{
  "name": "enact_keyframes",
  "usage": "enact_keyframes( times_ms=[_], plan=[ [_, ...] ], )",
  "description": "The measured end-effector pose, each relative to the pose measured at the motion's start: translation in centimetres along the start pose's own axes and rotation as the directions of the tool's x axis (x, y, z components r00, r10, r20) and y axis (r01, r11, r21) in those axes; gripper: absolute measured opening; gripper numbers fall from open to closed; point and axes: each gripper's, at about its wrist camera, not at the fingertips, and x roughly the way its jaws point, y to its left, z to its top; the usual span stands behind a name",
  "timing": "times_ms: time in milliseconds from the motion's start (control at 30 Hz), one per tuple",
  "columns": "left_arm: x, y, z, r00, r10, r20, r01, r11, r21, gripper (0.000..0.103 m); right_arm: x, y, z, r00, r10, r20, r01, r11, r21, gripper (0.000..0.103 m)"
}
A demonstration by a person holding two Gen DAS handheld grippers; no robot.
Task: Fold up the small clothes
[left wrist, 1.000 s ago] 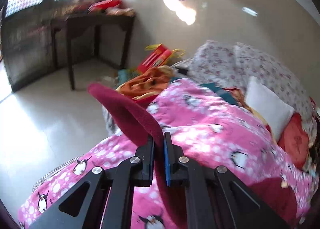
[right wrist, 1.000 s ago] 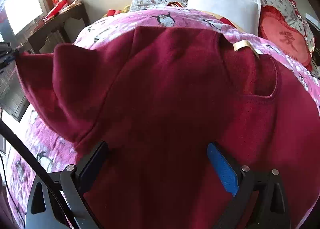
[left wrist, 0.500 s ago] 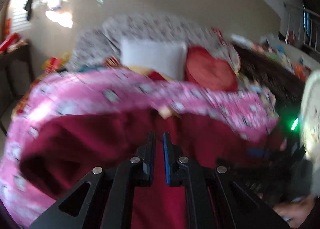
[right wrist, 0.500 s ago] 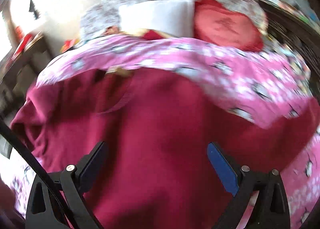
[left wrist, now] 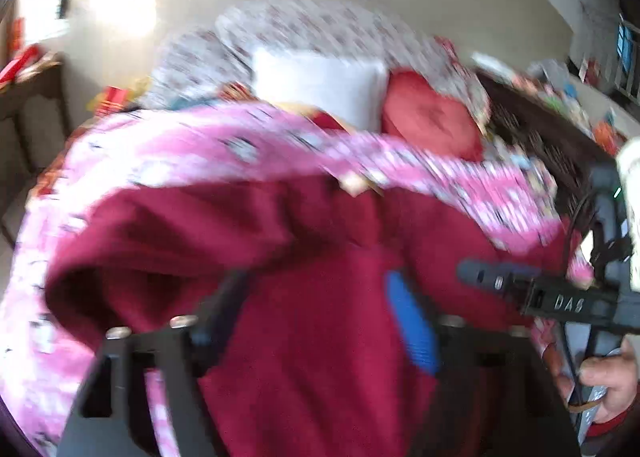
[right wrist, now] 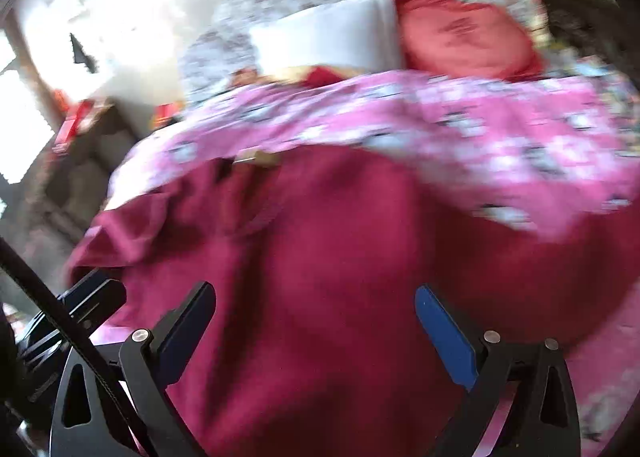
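A dark red garment [left wrist: 320,257] lies spread on a pink penguin-print blanket [left wrist: 200,153], with a tan neck label [left wrist: 356,183] at its far edge. My left gripper [left wrist: 320,297] is open, its fingers wide apart just above the cloth. My right gripper [right wrist: 316,309] is also open over the same garment [right wrist: 320,257] on the blanket [right wrist: 480,129]; it shows from the side in the left wrist view [left wrist: 520,289], held by a hand. Both views are motion-blurred.
A white pillow [left wrist: 316,89] and a red heart cushion [left wrist: 428,121] lie at the head of the bed against a flowered cover [left wrist: 320,29]. A dark wooden side table [right wrist: 84,145] stands left of the bed. Clutter lines the right side [left wrist: 560,97].
My left gripper was shut on a fold of the red garment, swung it over toward the bed's head, and has now opened and let it go. The right gripper stayed open.
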Motion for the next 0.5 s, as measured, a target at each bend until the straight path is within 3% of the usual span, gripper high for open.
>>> enact_keyframes(
  times_ms=[100, 167, 267, 333, 433, 500],
  plan=[
    [-1.4, 3.6, 0.6, 0.994, 0.103, 0.031, -0.102, 0.995, -0.018, 0.076, 2.8, 3.4, 0.7, 0.985, 0.167, -0.047, -0.166, 0.986, 0.019, 0.102],
    [-2.0, 6.5, 0.8, 0.985, 0.165, 0.043, -0.163, 0.985, -0.055, 0.076, 4.5, 6.0, 1.1, 0.976, 0.211, -0.059, -0.212, 0.977, -0.006, 0.102],
    [-1.8, 10.4, 0.6, 0.969, 0.247, 0.022, -0.243, 0.964, -0.104, 0.076, 6.9, 9.4, 1.5, 0.963, 0.258, -0.079, -0.262, 0.964, -0.046, 0.101],
    [-1.4, 13.0, 0.3, 0.96, 0.279, 0.004, -0.275, 0.949, -0.155, 0.076, 8.6, 10.9, 1.9, 0.966, 0.241, -0.093, -0.246, 0.968, -0.05, 0.101],
    [-0.9, 15.8, -0.5, 0.957, 0.287, -0.038, -0.288, 0.93, -0.227, 0.076, 10.9, 11.1, 2.6, 0.966, 0.237, -0.107, -0.236, 0.972, 0.023, 0.1],
    [-0.8, 16.5, -1.0, 0.962, 0.269, -0.051, -0.272, 0.925, -0.264, 0.076, 11.5, 11.2, 2.8, 0.963, 0.262, -0.068, -0.259, 0.964, 0.054, 0.091]
  ],
)
